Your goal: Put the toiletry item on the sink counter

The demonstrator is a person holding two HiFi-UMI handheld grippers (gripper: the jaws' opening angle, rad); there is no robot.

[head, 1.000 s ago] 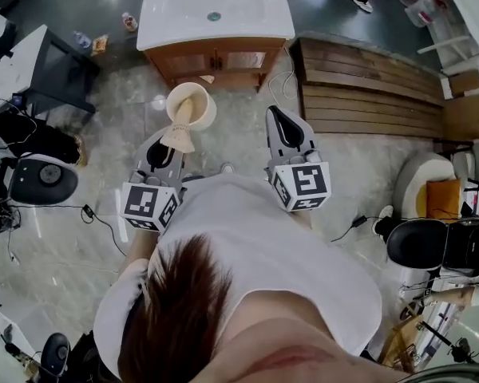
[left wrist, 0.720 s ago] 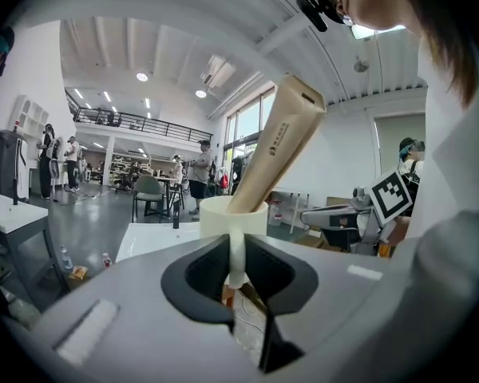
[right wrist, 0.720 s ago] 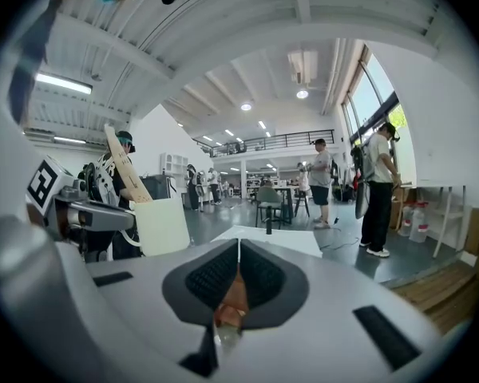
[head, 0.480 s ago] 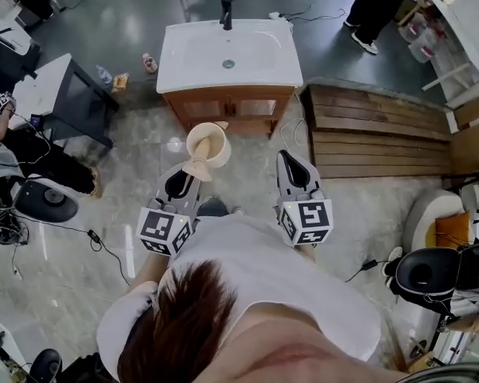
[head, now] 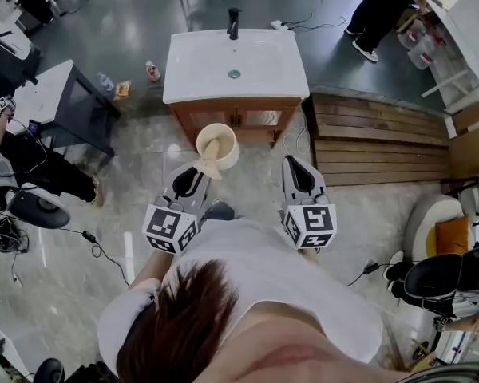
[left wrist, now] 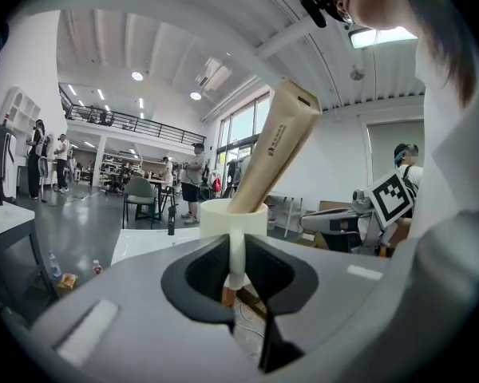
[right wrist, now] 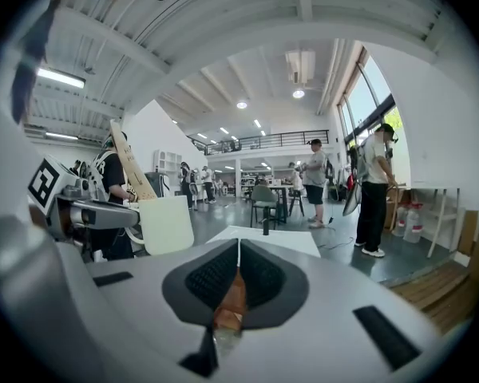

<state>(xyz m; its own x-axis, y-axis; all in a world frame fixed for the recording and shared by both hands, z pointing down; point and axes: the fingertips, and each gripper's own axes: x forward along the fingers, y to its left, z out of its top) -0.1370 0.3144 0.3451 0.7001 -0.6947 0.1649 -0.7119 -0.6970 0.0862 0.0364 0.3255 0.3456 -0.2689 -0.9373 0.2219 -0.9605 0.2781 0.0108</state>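
A cream cup [head: 217, 144] with a tan toothpaste tube [head: 209, 162] leaning in it hangs in front of the white sink counter [head: 259, 66]. My left gripper [head: 198, 174] is shut on the cup's handle. In the left gripper view the handle runs down between the jaws, below the cup [left wrist: 233, 216] and tube [left wrist: 275, 146], and my left gripper [left wrist: 236, 266] points at the counter [left wrist: 144, 242]. My right gripper [head: 297, 168] is level beside it, shut with nothing in it [right wrist: 238, 270]. From there the cup [right wrist: 164, 223] shows at left and the counter [right wrist: 263, 242] ahead.
A black faucet [head: 234, 22] stands at the counter's far edge over a wooden cabinet [head: 239, 120]. A slatted wooden platform [head: 375, 138] lies to the right, a dark table [head: 64, 102] to the left. Small bottles [head: 152, 71] sit on the floor. People stand beyond.
Both grippers have moved forward toward the sink with the cup still in the left one. The sink counter now sits lower and nearer in the head view.
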